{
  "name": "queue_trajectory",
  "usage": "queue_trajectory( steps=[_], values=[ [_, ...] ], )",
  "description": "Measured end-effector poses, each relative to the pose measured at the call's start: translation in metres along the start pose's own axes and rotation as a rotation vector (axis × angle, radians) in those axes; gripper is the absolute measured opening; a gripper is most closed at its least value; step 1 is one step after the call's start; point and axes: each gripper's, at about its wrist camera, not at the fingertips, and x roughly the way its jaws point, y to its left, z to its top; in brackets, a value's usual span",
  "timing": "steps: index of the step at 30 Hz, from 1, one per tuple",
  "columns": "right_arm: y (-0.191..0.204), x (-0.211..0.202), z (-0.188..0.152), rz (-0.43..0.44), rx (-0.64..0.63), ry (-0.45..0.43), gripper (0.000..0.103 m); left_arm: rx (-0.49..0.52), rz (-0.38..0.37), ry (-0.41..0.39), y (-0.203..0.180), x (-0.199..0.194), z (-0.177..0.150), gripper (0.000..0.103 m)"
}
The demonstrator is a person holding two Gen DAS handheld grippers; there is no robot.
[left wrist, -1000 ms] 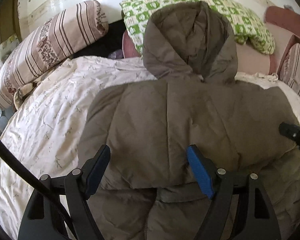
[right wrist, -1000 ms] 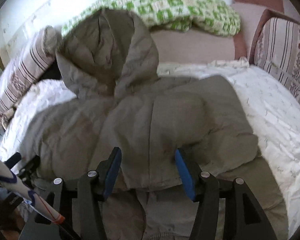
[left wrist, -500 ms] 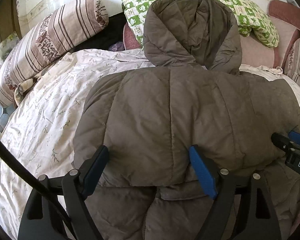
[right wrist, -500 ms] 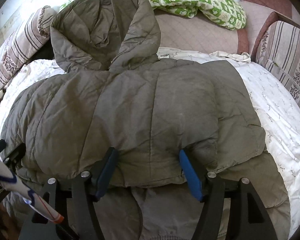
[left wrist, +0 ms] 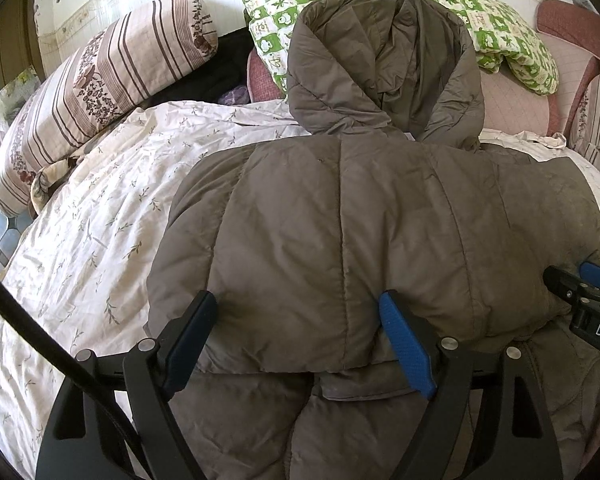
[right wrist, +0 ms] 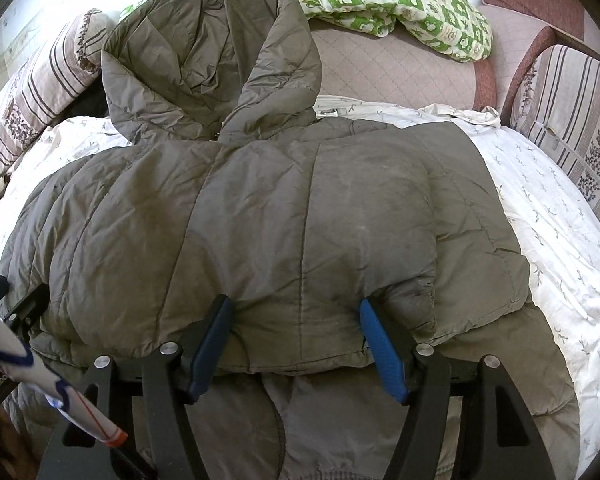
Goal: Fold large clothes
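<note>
The padded jacket (left wrist: pixel 364 240) lay on the bed (left wrist: pixel 100 216), hood toward the pillows. Both claws, left gripper (left wrist: pixel 300 332) and right gripper (right wrist: pixel 296 336), stood apart, straddling its folded edge. Soft, puffy, likely slippery: best pinched at the hem.

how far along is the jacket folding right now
Done: the jacket lies on the bed sheet, its upper half doubled toward the hem. In hand: the left gripper and right gripper straddle the folded edge. Left: the hood still sticks out, unfolded.
</note>
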Motion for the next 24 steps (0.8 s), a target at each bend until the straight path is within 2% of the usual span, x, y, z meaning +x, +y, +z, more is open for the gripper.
queue_trajectory(
  steps=[14,17,20,22,24],
  values=[
    [0.000,0.000,0.000,0.000,-0.002,0.003,0.072,-0.003,-0.004,-0.006,0.000,-0.001,0.000,0.083],
    [-0.004,-0.007,0.002,0.031,0.014,0.002,0.072,-0.019,-0.022,-0.034,0.005,-0.010,0.004,0.083],
    [-0.018,-0.024,0.012,0.084,0.069,-0.039,0.073,-0.055,-0.054,-0.103,0.014,-0.027,0.012,0.083],
    [-0.029,-0.034,0.020,0.053,0.081,-0.081,0.073,-0.068,-0.058,-0.132,0.018,-0.033,0.015,0.083],
    [-0.039,-0.035,0.025,0.017,0.090,-0.096,0.073,-0.080,-0.058,-0.121,0.020,-0.030,0.016,0.083]
  ],
)
